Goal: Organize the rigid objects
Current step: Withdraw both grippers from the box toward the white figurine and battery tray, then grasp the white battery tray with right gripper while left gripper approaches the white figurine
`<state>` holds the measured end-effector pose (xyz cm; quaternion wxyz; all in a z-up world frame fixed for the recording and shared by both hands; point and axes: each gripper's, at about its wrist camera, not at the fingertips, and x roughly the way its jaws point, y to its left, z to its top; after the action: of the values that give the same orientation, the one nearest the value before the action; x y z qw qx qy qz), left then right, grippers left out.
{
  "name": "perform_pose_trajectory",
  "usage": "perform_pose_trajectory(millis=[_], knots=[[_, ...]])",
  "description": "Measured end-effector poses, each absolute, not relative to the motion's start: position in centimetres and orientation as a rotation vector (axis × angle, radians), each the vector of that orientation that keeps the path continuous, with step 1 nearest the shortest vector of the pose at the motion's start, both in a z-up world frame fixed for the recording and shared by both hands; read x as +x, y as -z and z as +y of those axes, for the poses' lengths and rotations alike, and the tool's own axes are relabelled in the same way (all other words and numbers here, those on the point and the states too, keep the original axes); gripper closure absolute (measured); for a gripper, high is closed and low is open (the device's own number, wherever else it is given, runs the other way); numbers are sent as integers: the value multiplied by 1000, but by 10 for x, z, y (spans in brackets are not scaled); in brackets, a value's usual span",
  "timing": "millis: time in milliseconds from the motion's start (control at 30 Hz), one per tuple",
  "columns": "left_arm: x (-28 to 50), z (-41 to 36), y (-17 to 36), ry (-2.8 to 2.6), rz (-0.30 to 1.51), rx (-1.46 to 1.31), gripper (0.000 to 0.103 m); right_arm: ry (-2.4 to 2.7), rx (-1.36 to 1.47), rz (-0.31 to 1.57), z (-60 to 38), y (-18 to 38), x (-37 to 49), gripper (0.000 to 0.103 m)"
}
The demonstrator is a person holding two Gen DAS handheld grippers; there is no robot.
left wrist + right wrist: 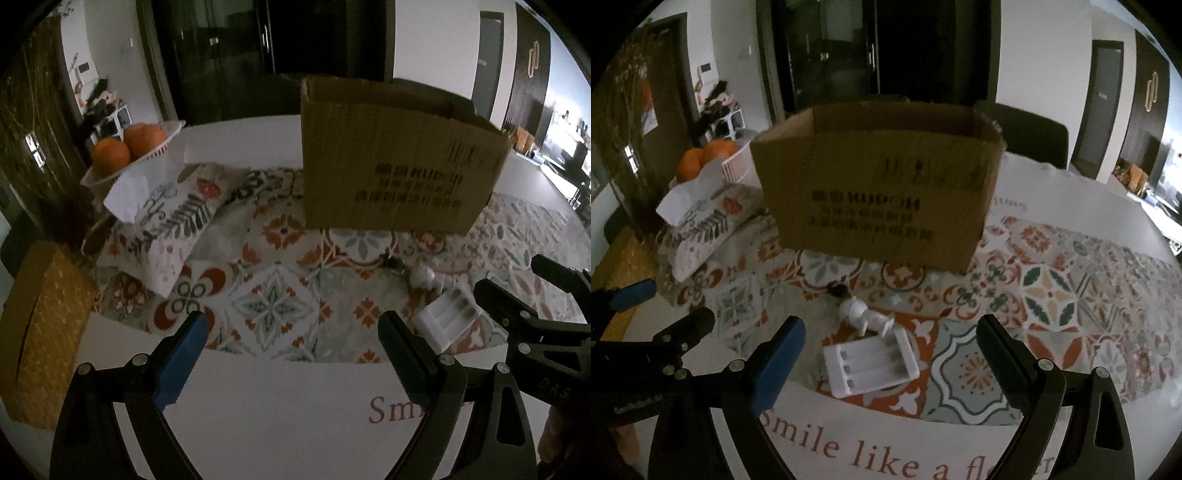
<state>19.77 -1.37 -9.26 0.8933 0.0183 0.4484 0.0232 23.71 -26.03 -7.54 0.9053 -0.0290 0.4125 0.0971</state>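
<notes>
A white battery holder tray (870, 363) lies on the patterned tablecloth just ahead of my right gripper (888, 363), which is open and empty; the tray sits between its fingers' line. A small white figurine (860, 314) with a dark head lies just beyond the tray. An open cardboard box (882, 195) stands behind them. My left gripper (291, 354) is open and empty over the table's front edge; the tray (448, 319) and figurine (423, 275) lie to its right, the box (399, 162) ahead.
A patterned pillow (177, 225) lies left of the box. A white basket with oranges (127, 147) stands at the back left. A yellow woven box (40, 343) sits at the near left. My right gripper (532, 295) shows at the left view's right edge.
</notes>
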Motion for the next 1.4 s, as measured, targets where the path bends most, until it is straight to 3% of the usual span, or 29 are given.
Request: perform_pose_trajectory(millis=[1100,1233,1400], knots=[[215,-2,151,-80,1065,51,9,-282,-127,1044,-228,157,271,9],[217,-5,153,-52,1054,60,9,-277,-110,1034,-232,158,269,19],[218,-10,153,-25,1047,61,9,-258,-97,1021,-236,157,265,20]])
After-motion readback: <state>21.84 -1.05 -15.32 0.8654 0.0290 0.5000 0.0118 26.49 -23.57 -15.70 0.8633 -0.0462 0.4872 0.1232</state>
